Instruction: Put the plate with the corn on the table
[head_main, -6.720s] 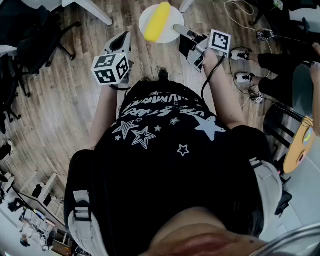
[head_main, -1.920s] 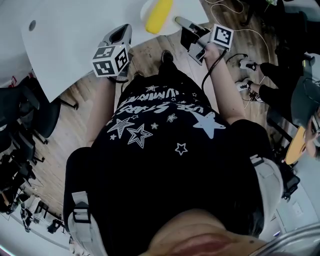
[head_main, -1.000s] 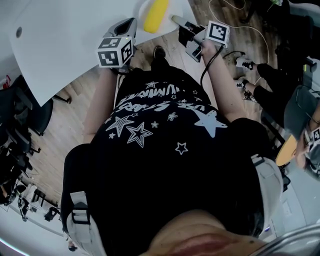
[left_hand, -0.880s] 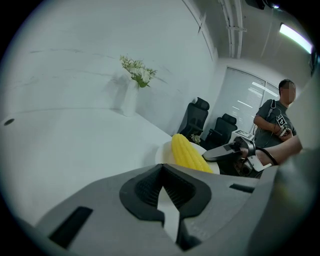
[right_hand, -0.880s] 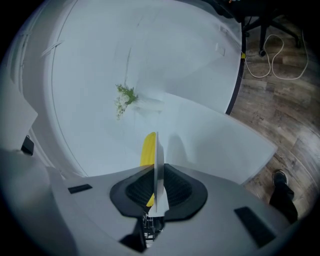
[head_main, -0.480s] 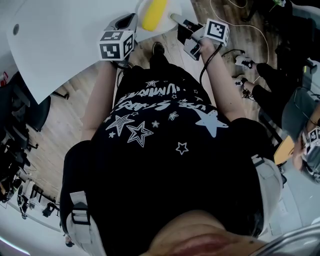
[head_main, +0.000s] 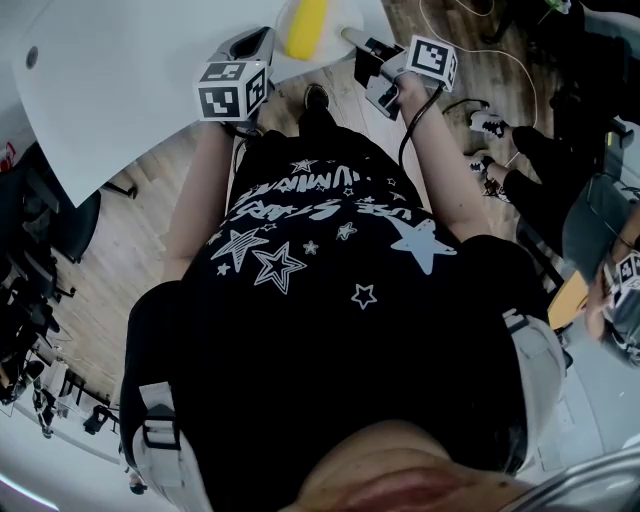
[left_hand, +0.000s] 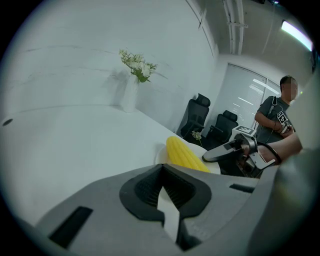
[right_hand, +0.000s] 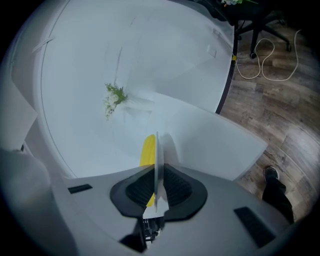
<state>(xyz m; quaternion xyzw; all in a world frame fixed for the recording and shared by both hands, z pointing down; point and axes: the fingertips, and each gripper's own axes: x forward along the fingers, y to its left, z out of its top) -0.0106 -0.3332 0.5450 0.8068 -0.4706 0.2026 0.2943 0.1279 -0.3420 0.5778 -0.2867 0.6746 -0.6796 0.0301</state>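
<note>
The right gripper (head_main: 350, 38) is clamped on the rim of the plate (right_hand: 157, 165), its jaws parted only by that thin edge. The corn (head_main: 305, 25) lies loose across the plate. The plate hangs at the near edge of the table (head_main: 130, 80), by its right corner; whether it touches yet I cannot tell. The left gripper (head_main: 256, 42) waits just beside the plate, jaws together and seemingly empty. I judge the plate stiff, light, smooth and breakable, and the cob free to roll. A one-sided rim grip lets it droop, so keep it level; a second hold on the opposite rim would steady it
</note>
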